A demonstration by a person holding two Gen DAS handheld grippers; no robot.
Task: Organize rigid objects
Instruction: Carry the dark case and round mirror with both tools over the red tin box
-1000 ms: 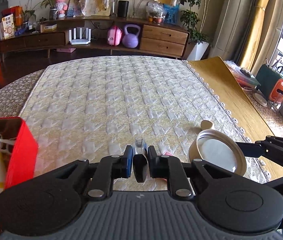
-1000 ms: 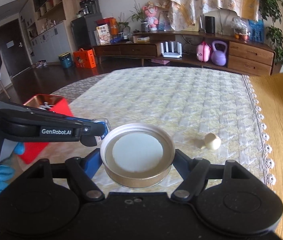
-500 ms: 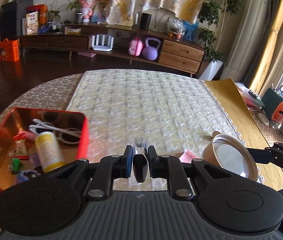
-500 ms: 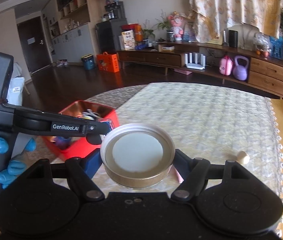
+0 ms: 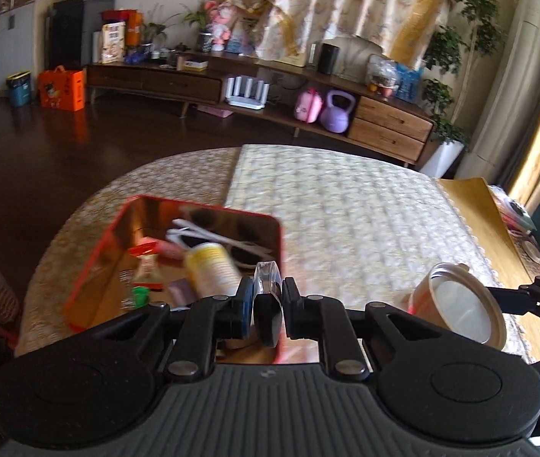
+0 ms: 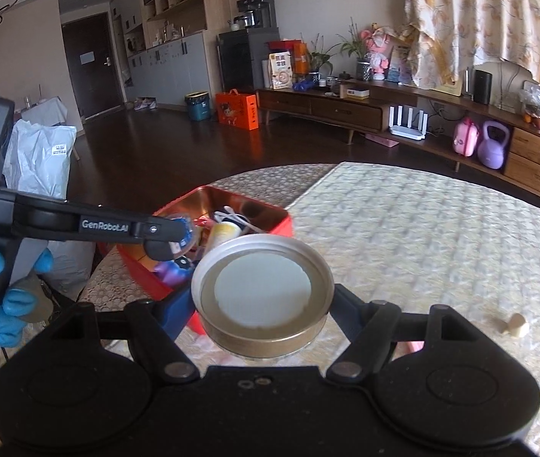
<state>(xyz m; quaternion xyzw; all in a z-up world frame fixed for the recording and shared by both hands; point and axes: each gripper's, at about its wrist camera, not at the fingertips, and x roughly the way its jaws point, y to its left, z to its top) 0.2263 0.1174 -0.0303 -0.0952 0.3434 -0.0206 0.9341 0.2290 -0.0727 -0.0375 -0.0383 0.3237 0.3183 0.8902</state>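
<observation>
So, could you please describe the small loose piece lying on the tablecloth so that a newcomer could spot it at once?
Start at the quilted cream tablecloth and go to its near right part, well away from the red tin. There, just right of the right gripper, lies a small cream stopper-like piece. It rests alone on the cloth, while the other small items sit in the tin or in a gripper.

You have two grippers: left gripper [image 5: 266,297], right gripper [image 6: 264,297]. One red tin [image 5: 117,236] at left of frame, one round metal lid [image 6: 262,293], one small clear-and-black disc [image 5: 266,304], one cork stopper [image 6: 513,324] lower right on bench [image 6: 422,236].
</observation>
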